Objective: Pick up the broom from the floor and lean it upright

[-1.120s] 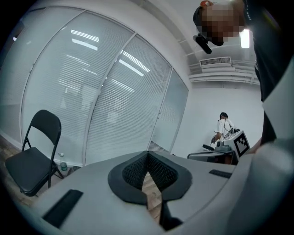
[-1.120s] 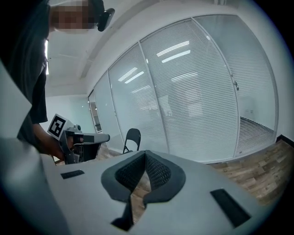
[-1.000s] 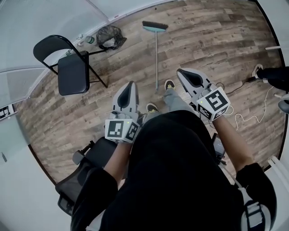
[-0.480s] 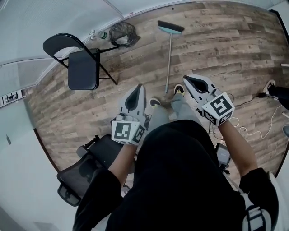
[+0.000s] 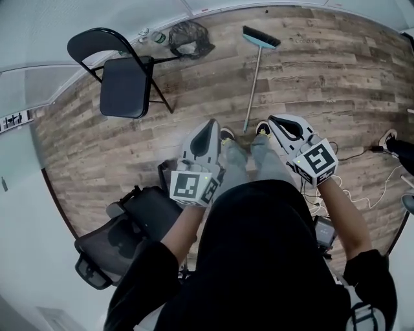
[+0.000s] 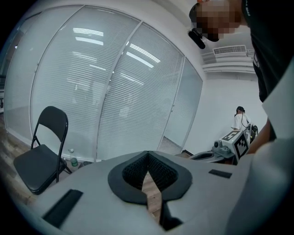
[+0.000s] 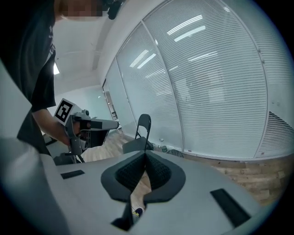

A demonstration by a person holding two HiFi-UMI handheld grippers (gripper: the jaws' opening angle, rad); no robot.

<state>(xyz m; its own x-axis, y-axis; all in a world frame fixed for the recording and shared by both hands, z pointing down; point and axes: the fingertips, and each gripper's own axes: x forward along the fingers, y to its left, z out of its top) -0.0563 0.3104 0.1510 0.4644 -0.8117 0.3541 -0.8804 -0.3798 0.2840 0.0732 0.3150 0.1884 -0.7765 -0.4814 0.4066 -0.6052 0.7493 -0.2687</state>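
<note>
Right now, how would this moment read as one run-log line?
stage: before pickup | broom: lying on floor, untouched | left gripper: shut, empty | right gripper: shut, empty

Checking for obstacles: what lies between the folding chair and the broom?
Head view: a dark bag by the wall, otherwise bare wood floor between folding chair and broom.

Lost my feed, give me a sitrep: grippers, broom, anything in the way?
Left gripper and right gripper shut, empty. Broom flat on floor ahead, untouched. Folding chair off to its left, apart from the handle.
</note>
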